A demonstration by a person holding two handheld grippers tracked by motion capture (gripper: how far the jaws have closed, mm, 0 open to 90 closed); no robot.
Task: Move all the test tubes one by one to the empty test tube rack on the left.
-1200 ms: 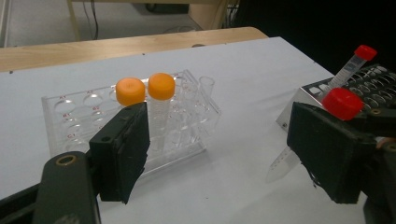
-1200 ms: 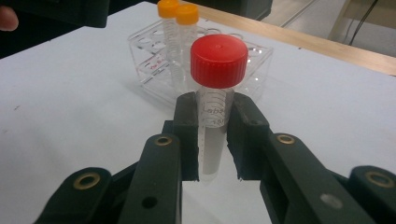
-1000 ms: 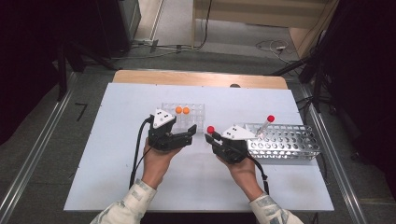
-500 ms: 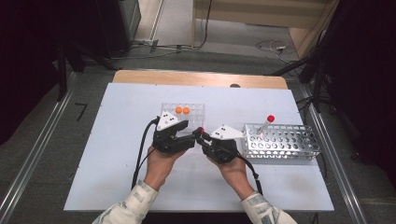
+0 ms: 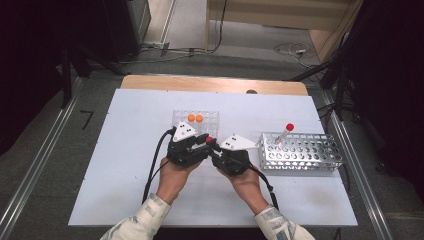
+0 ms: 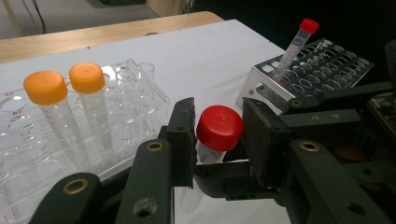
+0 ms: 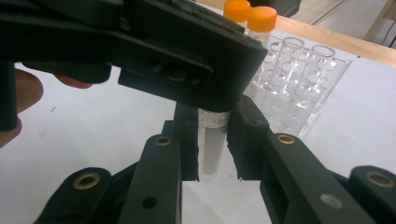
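Counting two orange-capped tubes (image 6: 65,109), two red-capped tubes (image 6: 217,128)

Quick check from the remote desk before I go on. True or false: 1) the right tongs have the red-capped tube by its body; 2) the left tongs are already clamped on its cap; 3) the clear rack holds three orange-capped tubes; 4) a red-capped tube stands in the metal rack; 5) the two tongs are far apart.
1) True: the right tongs are shut on the body of the red-capped tube.
2) False: the left tongs flank the red cap, with a gap showing on each side.
3) False: the clear rack holds two orange-capped tubes.
4) True: a second red-capped tube leans in the metal rack.
5) False: they meet at the table's middle, around the same tube.
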